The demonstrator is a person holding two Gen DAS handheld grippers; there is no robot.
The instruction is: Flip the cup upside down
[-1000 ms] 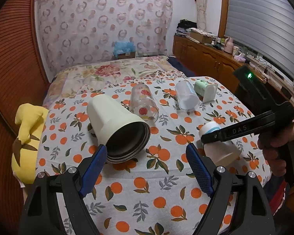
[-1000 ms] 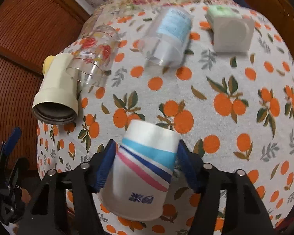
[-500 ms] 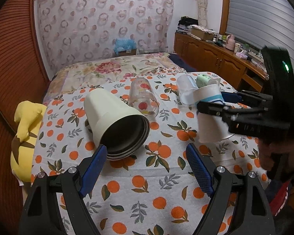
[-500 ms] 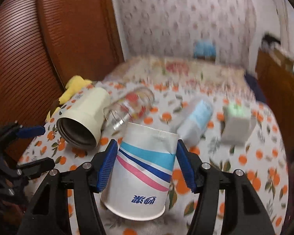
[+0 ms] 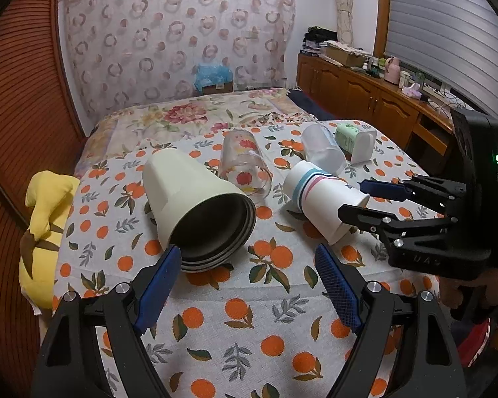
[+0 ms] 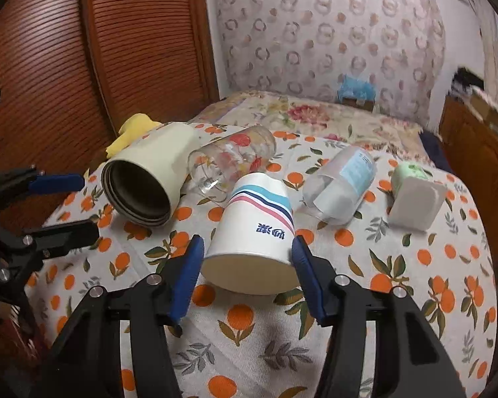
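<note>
A white paper cup (image 6: 255, 229) with blue and pink stripes is tilted, base up and away, its open rim low over the orange-print tablecloth (image 6: 415, 298). My right gripper (image 6: 247, 265) has its fingers on both sides of the rim; a small gap shows at each pad. In the left wrist view the cup (image 5: 322, 199) leans with its rim toward the right gripper (image 5: 358, 199). My left gripper (image 5: 249, 285) is open and empty, in front of a large cream cup (image 5: 196, 205) lying on its side.
A clear printed glass (image 5: 245, 165), a frosted plastic cup (image 5: 322, 149) and a green-and-white container (image 5: 355, 142) lie on the table. A yellow plush toy (image 5: 43, 225) hangs at the left edge. A wooden cabinet (image 5: 365, 99) stands to the right.
The right gripper swung up with the cup, then brought it down onto the table base up and tilted. Its fingers have widened around the cup. The left gripper stayed put.
</note>
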